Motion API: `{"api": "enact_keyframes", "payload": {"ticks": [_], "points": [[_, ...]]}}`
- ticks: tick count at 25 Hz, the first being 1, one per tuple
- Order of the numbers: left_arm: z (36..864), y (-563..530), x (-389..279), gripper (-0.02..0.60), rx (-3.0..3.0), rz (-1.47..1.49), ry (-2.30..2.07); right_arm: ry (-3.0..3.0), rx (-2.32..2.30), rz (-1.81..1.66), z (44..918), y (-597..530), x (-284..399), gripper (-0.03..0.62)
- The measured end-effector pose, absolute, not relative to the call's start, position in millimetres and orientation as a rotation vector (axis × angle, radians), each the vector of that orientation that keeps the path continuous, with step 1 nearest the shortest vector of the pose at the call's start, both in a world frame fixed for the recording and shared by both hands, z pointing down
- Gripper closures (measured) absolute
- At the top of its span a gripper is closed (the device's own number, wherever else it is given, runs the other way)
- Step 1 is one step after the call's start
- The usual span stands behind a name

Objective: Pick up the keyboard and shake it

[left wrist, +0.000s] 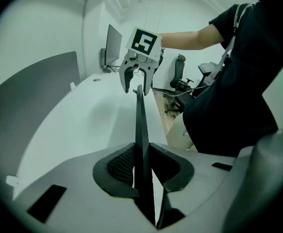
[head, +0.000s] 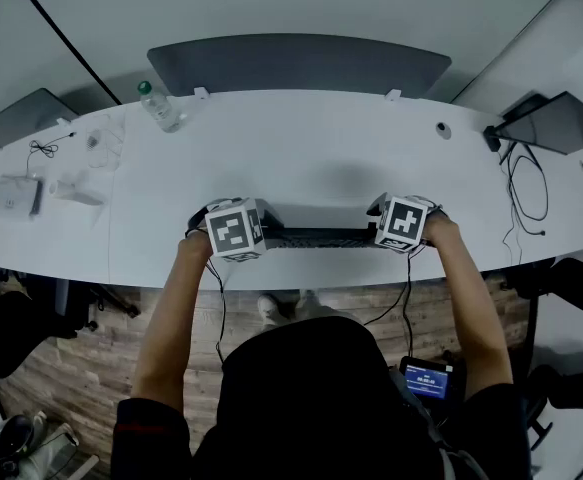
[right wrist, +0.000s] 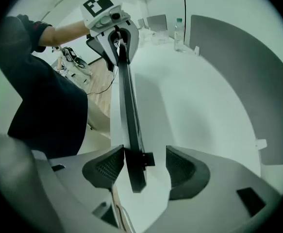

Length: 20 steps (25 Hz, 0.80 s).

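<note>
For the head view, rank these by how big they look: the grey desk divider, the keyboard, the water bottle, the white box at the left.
1. Grey desk divider, by far the largest.
2. Keyboard, a long thin strip, only partly showing.
3. Water bottle and white box: these look about alike, so not ranked.

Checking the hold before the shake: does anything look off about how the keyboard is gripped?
The keyboard stands on edge. The left gripper clamps one end, but at the right gripper only one pad touches it; the other stands apart, a loose hold.
</note>
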<state>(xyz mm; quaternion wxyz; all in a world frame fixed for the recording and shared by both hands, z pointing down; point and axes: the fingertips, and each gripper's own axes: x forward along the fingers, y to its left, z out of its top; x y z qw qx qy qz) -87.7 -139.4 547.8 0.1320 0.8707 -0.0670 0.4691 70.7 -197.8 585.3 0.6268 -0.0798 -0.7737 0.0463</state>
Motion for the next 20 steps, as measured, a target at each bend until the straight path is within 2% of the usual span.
{"api": "enact_keyframes", "payload": {"ticks": [9, 14, 20], "points": [[561, -137, -88, 0.48, 2.497, 1.388, -0.185, -1.876, -0.223, -0.043, 579, -179, 12, 0.347], [572, -141, -94, 0.48, 2.464, 1.428, -0.189, -1.825, -0.243, -0.079, 583, -175, 3, 0.473], [576, -151, -98, 0.479, 2.436, 1.396, -0.191, -1.8, -0.271, -0.029, 586, -186, -2, 0.488]]}}
